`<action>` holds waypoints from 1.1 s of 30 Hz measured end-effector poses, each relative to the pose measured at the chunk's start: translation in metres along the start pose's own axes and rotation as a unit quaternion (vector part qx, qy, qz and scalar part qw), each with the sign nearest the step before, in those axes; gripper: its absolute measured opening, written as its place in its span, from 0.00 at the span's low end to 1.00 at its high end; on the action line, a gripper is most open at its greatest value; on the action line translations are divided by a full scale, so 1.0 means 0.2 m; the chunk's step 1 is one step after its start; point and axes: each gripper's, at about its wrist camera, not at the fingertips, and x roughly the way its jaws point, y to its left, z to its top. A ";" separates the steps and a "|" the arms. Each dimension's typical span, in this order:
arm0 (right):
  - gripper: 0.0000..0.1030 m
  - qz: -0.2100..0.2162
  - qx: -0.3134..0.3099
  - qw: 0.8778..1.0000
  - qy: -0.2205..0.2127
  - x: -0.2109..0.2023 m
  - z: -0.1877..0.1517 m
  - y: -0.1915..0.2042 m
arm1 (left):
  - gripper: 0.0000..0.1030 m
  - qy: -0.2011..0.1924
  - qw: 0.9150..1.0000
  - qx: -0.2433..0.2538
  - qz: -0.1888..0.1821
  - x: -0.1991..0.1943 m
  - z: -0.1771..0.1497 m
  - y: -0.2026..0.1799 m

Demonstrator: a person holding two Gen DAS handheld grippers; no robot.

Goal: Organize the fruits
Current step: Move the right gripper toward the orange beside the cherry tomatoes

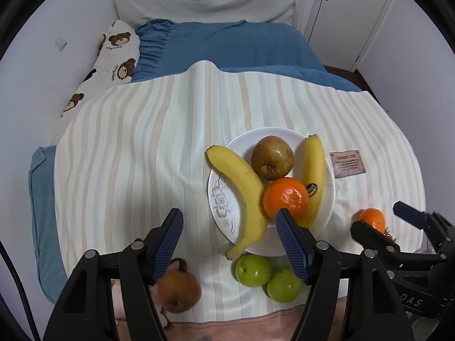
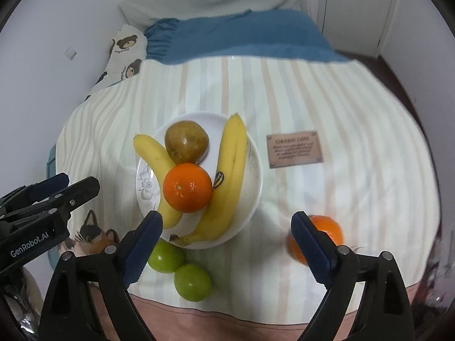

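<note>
A white plate (image 1: 224, 207) on the striped cloth (image 1: 136, 153) carries two bananas (image 1: 241, 176), a brown pear (image 1: 272, 157) and an orange (image 1: 285, 198). Just off the plate's near rim lie two green apples (image 1: 253, 270); a second orange (image 2: 327, 231) sits well to its right and another brown pear (image 1: 179, 292) to its near left. The left gripper (image 1: 229, 245) hangs above the plate's near edge, jaws apart and empty. The right gripper (image 2: 227, 244) is spread wide, gripping nothing.
</note>
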 end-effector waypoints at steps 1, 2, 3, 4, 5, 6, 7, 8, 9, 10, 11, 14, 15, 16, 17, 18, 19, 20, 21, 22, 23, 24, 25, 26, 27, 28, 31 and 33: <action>0.93 -0.001 -0.005 1.000 -0.006 -0.03 -0.01 0.01 | 0.64 -0.004 1.000 -0.002 -0.001 -0.03 -0.02 0.00; 0.94 -0.003 -0.013 1.000 -0.014 -0.08 -0.02 0.02 | 0.64 -0.007 1.000 -0.003 -0.002 -0.06 -0.03 -0.01; 0.94 -0.004 -0.017 1.000 -0.019 -0.11 -0.03 0.03 | 0.64 -0.015 1.000 -0.005 -0.003 -0.10 -0.04 -0.01; 0.94 -0.003 -0.022 0.999 -0.027 -0.16 -0.04 0.03 | 0.64 -0.021 1.000 -0.005 -0.001 -0.13 -0.06 -0.01; 0.94 -0.003 -0.025 0.999 -0.032 -0.19 -0.05 0.04 | 0.64 -0.029 1.000 -0.003 0.002 -0.17 -0.07 -0.02; 0.94 -0.004 -0.029 0.999 -0.039 -0.23 -0.07 0.04 | 0.64 -0.037 0.999 -0.001 0.004 -0.21 -0.08 -0.03; 0.94 -0.003 -0.031 0.999 -0.043 -0.26 -0.08 0.05 | 0.64 -0.048 0.999 0.000 0.005 -0.27 -0.10 -0.04; 0.94 0.000 -0.033 0.998 -0.049 -0.31 -0.10 0.05 | 0.64 -0.053 0.999 0.000 0.005 -0.29 -0.11 -0.05; 0.94 0.001 -0.034 0.998 -0.053 -0.34 -0.11 0.05 | 0.64 -0.059 0.998 0.001 0.004 -0.33 -0.13 -0.05; 0.94 0.002 -0.036 0.998 -0.058 -0.38 -0.13 0.06 | 0.64 -0.066 0.998 0.001 0.004 -0.37 -0.14 -0.06; 0.94 0.002 -0.039 0.997 -0.065 -0.43 -0.14 0.06 | 0.64 -0.073 0.997 0.002 0.004 -0.41 -0.16 -0.06; 0.94 0.002 -0.044 0.996 -0.083 -0.54 -0.18 0.07 | 0.64 -0.091 0.996 0.000 0.001 -0.52 -0.20 -0.08; 0.94 0.004 -0.045 0.995 -0.087 -0.58 -0.19 0.08 | 0.64 -0.094 0.996 -0.001 0.001 -0.54 -0.21 -0.08; 0.94 0.007 -0.044 0.995 -0.090 -0.61 -0.20 0.08 | 0.64 -0.098 0.995 -0.002 0.000 -0.57 -0.22 -0.08; 0.94 0.011 -0.042 0.995 -0.093 -0.64 -0.22 0.08 | 0.64 -0.102 0.995 -0.003 0.000 -0.60 -0.24 -0.09; 0.94 0.014 -0.042 0.995 -0.094 -0.67 -0.23 0.09 | 0.64 -0.105 0.994 -0.003 0.000 -0.62 -0.25 -0.09; 0.94 0.017 -0.041 0.994 -0.096 -0.69 -0.24 0.09 | 0.64 -0.108 0.994 -0.005 0.000 -0.65 -0.27 -0.09; 0.94 0.020 -0.041 0.994 -0.099 -0.72 -0.26 0.09 | 0.64 -0.109 0.994 -0.006 0.000 -0.67 -0.28 -0.09; 0.94 0.022 -0.041 0.994 -0.100 -0.74 -0.27 0.09 | 0.64 -0.110 0.994 -0.007 -0.001 -0.68 -0.29 -0.09; 0.94 0.025 -0.041 0.994 -0.102 -0.75 -0.28 0.09 | 0.64 -0.111 0.994 -0.010 -0.002 -0.70 -0.31 -0.09; 0.94 0.029 -0.041 0.993 -0.103 -0.77 -0.29 0.09 | 0.64 -0.111 0.994 -0.011 -0.003 -0.71 -0.31 -0.10; 0.94 0.031 -0.040 0.993 -0.105 -0.79 -0.30 0.09 | 0.64 -0.111 0.994 -0.012 -0.004 -0.72 -0.33 -0.10; 0.94 0.035 -0.039 0.993 -0.104 -0.80 -0.31 0.09 | 0.64 -0.112 0.994 -0.015 -0.006 -0.73 -0.34 -0.10; 0.94 0.039 -0.037 0.993 -0.102 -0.80 -0.32 0.09 | 0.64 -0.113 0.993 -0.016 -0.007 -0.74 -0.34 -0.10; 0.94 0.042 -0.035 0.993 -0.100 -0.80 -0.32 0.08 | 0.64 -0.113 0.993 -0.018 -0.007 -0.74 -0.35 -0.10; 0.94 0.045 -0.030 0.994 -0.096 -0.79 -0.33 0.06 | 0.67 -0.112 0.993 -0.020 -0.005 -0.74 -0.35 -0.09; 0.94 0.051 -0.008 0.995 -0.081 -0.73 -0.32 -0.02 | 0.97 -0.111 0.993 -0.029 0.010 -0.71 -0.35 -0.07; 0.94 0.047 0.012 0.996 -0.073 -0.68 -0.30 -0.10 | 0.97 -0.105 0.994 -0.037 0.022 -0.66 -0.35 -0.05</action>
